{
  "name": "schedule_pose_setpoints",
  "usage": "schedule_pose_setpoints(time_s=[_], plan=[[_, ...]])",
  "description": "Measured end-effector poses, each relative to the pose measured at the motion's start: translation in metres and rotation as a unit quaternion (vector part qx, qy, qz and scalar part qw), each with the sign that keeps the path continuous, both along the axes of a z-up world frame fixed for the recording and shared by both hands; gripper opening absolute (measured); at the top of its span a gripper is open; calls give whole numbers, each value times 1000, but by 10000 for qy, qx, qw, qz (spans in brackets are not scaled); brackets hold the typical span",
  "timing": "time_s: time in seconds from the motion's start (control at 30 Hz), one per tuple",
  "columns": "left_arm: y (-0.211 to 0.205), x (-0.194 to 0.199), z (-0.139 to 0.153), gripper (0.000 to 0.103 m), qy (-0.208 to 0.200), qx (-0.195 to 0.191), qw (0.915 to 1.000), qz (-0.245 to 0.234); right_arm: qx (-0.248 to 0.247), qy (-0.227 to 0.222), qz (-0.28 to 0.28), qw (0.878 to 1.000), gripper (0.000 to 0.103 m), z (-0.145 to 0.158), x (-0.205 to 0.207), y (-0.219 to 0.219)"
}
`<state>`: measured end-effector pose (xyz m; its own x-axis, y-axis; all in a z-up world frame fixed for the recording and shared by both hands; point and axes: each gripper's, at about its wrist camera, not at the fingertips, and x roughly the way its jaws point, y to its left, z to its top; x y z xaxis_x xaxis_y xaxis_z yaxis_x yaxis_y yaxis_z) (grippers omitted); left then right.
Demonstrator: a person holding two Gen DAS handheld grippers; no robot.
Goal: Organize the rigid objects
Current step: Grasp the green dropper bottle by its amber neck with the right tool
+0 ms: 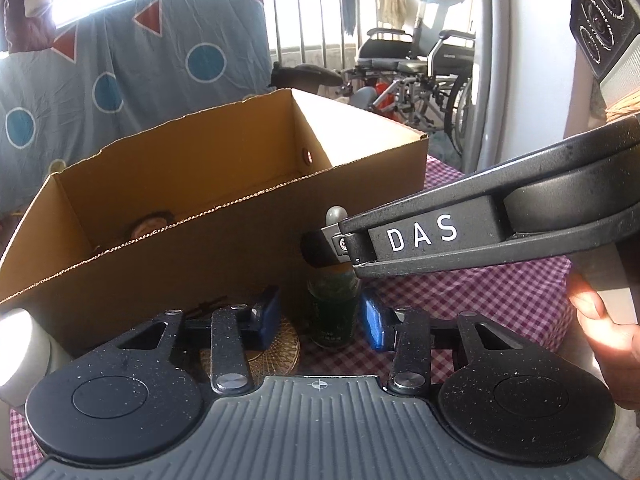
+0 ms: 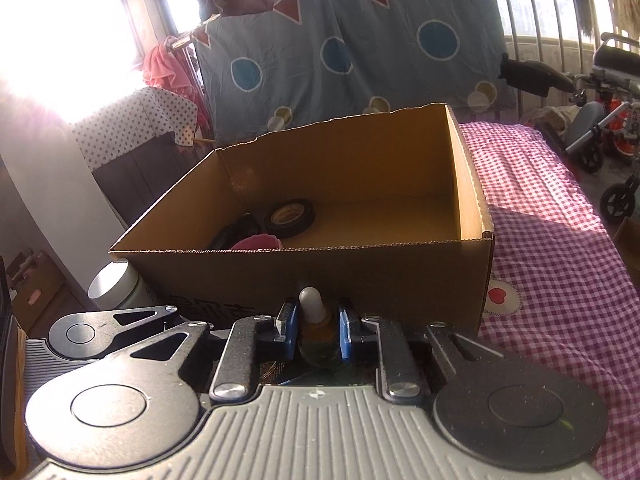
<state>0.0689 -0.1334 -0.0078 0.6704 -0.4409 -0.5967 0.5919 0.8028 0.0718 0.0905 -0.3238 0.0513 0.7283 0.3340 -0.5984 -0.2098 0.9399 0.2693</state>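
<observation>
Dropper bottle (image 2: pixel 314 334) gripped before the cardboard box (image 2: pixel 360 268)

Its neck is seen clamped by the right gripper (image 2: pixel 316 334); only the left view shows the left gripper (image 1: pixel 316 320) gaping around its green body, untouched.

Blown-out window (image 2: pixel 60 20) glare upper left, fisheye-curved edges, sharp foreground

Bed with red-white checked cloth (image 2: pixel 560 240) carries open cardboard box (image 2: pixel 320 272), green bottle (image 1: pixel 332 312), woven coaster (image 1: pixel 280 350), white jar (image 2: pixel 116 286) beside the box.
</observation>
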Motion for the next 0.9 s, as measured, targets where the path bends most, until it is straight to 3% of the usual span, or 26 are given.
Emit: schedule_pose_setpoints(time_s=[0.57, 0.73, 0.9], plan=[[-24, -4, -11, 41, 137, 164, 9993, -321, 203, 136, -158, 9996, 21, 5, -13, -29], [-26, -2, -14, 34, 80, 237, 9994, -250, 208, 123, -126, 9996, 21, 4, -15, -30], [-26, -2, -12, 32, 108, 191, 9994, -271, 240, 118, -119, 9996, 21, 4, -15, -31]])
